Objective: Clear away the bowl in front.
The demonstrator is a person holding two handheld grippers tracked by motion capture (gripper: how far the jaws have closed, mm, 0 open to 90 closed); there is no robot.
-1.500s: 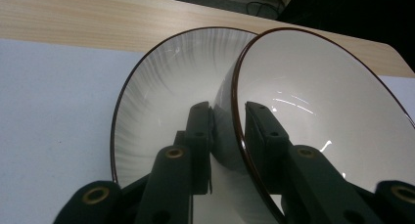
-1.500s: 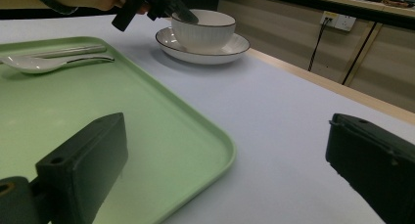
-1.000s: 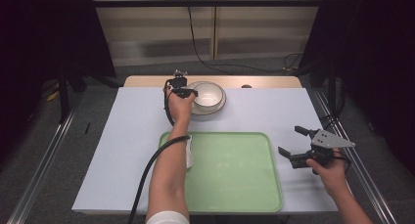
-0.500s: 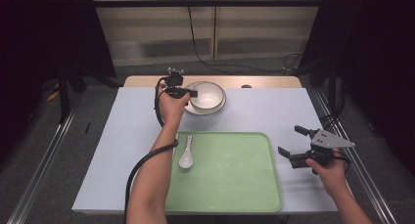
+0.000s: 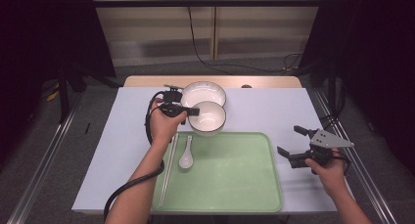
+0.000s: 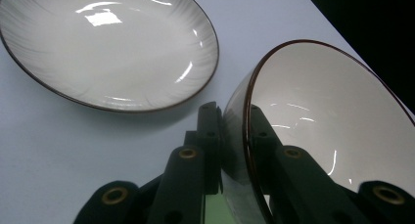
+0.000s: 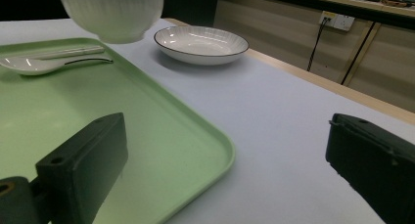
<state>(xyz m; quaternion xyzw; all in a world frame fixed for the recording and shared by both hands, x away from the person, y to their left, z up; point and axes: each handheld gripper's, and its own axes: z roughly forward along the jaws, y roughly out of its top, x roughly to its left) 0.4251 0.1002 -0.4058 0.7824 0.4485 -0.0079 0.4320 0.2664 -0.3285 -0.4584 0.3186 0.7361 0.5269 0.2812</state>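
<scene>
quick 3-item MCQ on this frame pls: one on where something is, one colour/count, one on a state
1. Where does the spoon lie?
A. on the green tray, beside the chopsticks
B. in the plate
C. on the bare table right of the tray

2. How many white dishes are there?
A. one
B. two
C. four

3. What is the left gripper doing?
A. hanging open
B. clamping the bowl by its rim
C. holding the spoon

Key: 1 A, the spoon lies on the tray's left part. 2 B, a plate and a bowl. 3 B, the left gripper view shows a jaw on each side of the bowl rim.
</scene>
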